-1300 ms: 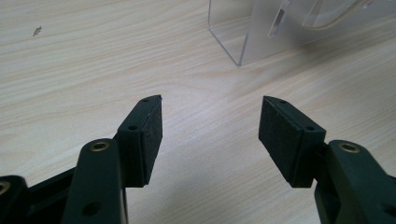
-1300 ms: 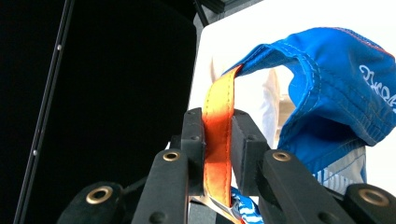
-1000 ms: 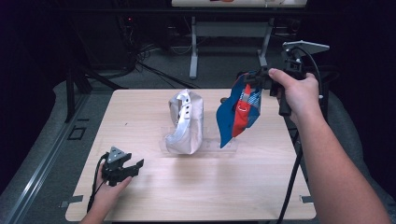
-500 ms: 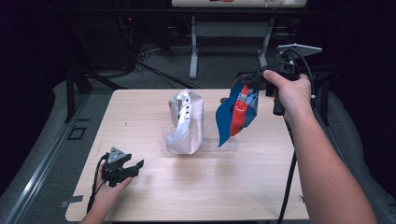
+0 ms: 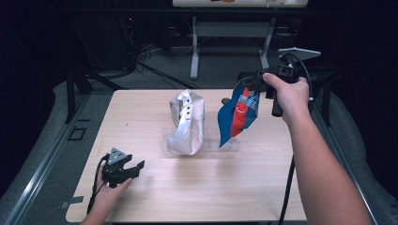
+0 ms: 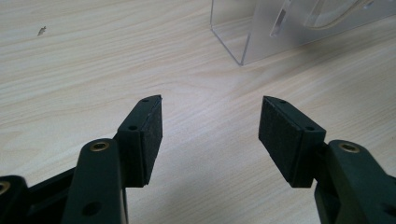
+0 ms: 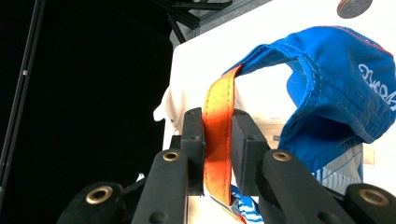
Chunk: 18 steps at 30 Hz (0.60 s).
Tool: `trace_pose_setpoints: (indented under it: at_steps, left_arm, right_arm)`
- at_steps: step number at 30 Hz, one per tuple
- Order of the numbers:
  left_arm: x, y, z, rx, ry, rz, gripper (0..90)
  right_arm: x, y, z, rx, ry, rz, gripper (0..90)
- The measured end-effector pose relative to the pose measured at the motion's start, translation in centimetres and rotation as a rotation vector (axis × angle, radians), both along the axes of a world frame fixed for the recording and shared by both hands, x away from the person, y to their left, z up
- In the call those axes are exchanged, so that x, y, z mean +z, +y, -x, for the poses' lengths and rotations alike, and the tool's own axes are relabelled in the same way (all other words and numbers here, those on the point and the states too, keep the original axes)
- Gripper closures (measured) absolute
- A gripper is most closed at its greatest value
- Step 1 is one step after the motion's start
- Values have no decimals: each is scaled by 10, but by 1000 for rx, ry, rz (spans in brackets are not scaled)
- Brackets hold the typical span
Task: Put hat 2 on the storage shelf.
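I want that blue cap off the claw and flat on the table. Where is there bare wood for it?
Bare wood lies right of the clear stand, toward the table edge, and along the whole near strip between the left claw and the right forearm. It is crowded mid-table: the white cap sits on the stand, with the blue cap hanging from the right claw beside it.

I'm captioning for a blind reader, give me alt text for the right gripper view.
The right tool has its two black jaws clamped on the orange strap of a blue cap, which hangs beyond them over a pale table, against darkness.
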<state>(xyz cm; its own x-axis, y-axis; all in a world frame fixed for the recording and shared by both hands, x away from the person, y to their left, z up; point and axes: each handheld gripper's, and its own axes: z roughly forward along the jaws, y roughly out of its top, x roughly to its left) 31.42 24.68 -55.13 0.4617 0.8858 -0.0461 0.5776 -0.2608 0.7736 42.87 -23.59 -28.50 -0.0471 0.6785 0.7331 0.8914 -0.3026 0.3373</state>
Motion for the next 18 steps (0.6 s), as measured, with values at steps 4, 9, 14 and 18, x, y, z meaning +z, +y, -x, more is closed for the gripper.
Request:
trace_pose_setpoints:
  at_steps: [4,9,14,18]
  left_arm:
    - [0,1,0,0,-1,2,403]
    - [0,1,0,0,0,0,403]
    - [0,1,0,1,2,-1,403]
    - [0,1,0,-1,1,-1,403]
  right_arm:
    - [-2,4,-3,10,7,11,773]
    - [-10,12,-6,10,16,10,773]
    - [-18,15,-7,28,28,8,773]
    - [-20,18,-7,38,34,26,772]
